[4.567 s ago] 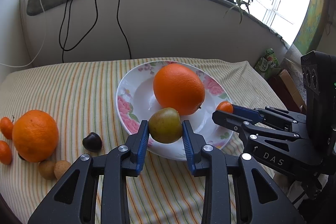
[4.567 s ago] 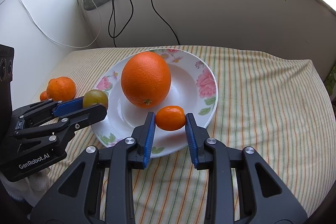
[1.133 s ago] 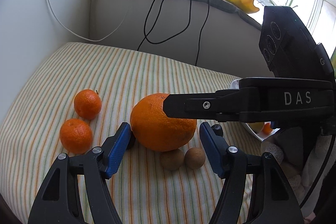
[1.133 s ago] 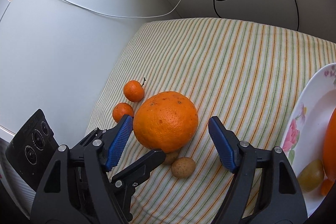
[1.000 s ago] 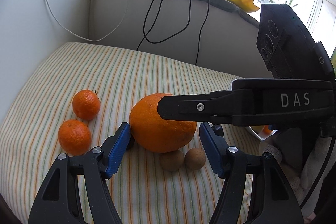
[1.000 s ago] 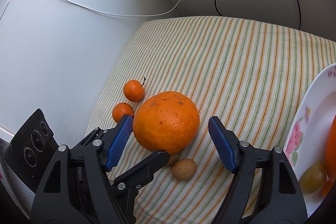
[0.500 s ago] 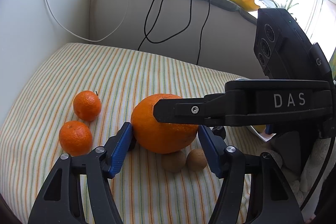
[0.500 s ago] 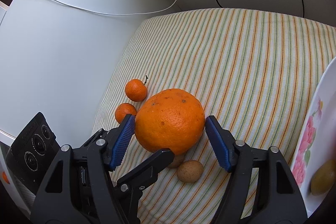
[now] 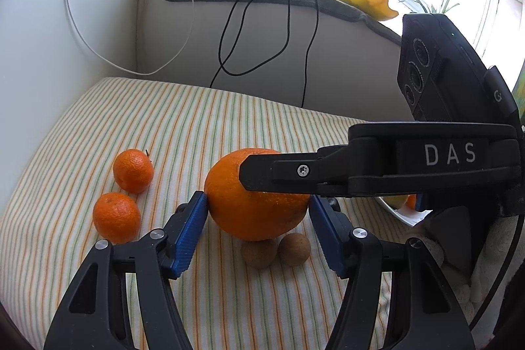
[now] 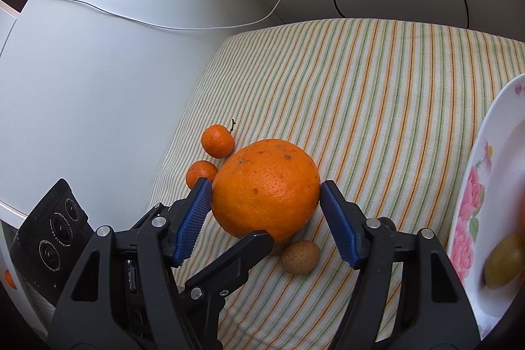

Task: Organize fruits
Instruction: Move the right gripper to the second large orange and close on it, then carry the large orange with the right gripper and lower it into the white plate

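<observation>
Grips the large orange (image 9: 256, 215) from two sides at once, with both tools held by a person.

Sets the left tool (image 9: 257, 202) at a medium-wide opening, blue pads against the left and right flanks of the large orange. Counts as a hold on the fruit, with no gap visible at either pad in the left wrist view.

Sets the right tool (image 10: 265, 186) likewise at a medium-wide opening, ribbed blue pads touching opposite sides of the same fruit. Crosses one black finger of the right tool over the upper front of the orange in the left wrist view, and one finger of the left tool under its near lower side in the right wrist view.

Keeps the large orange low on the striped surface (image 9: 197, 127), near its left part.

Leaves two small mandarins (image 9: 133, 171) (image 9: 116, 217) just beside the orange on its left, close to each other. Leaves two small brown fruits (image 9: 259, 253) (image 9: 294, 250) side by side at the near foot of the orange.

Places the floral plate (image 10: 472, 202) well apart at the right edge of the right wrist view, carrying a yellow-green fruit (image 10: 503, 261).
</observation>
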The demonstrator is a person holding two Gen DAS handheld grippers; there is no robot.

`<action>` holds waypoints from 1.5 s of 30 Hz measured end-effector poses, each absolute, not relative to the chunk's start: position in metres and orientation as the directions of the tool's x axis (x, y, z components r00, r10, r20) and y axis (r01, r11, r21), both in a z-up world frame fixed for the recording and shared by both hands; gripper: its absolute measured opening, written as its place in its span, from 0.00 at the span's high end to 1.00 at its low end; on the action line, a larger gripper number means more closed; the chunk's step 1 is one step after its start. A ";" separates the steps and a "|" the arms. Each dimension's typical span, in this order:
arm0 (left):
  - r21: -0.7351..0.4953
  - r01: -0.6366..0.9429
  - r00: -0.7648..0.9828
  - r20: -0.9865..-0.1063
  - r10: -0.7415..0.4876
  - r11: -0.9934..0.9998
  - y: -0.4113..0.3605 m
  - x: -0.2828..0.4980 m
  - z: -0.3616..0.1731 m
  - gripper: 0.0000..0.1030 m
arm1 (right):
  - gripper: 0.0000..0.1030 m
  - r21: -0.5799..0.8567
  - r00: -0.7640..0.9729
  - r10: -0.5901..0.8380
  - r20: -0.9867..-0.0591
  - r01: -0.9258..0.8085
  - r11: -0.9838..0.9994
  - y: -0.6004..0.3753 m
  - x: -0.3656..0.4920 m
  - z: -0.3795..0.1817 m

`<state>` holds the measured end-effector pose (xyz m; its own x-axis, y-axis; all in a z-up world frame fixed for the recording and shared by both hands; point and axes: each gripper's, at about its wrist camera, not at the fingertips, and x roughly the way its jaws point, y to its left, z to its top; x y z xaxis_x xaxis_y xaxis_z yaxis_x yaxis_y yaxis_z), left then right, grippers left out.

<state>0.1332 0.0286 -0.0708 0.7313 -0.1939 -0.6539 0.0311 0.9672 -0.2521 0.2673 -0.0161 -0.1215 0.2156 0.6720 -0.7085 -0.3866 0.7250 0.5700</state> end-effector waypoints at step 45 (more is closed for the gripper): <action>-0.173 0.354 0.716 -0.582 -0.385 0.919 -0.149 0.162 -0.017 0.39 | 0.31 0.586 0.472 0.633 -0.613 -0.266 0.766 -0.224 0.217 -0.053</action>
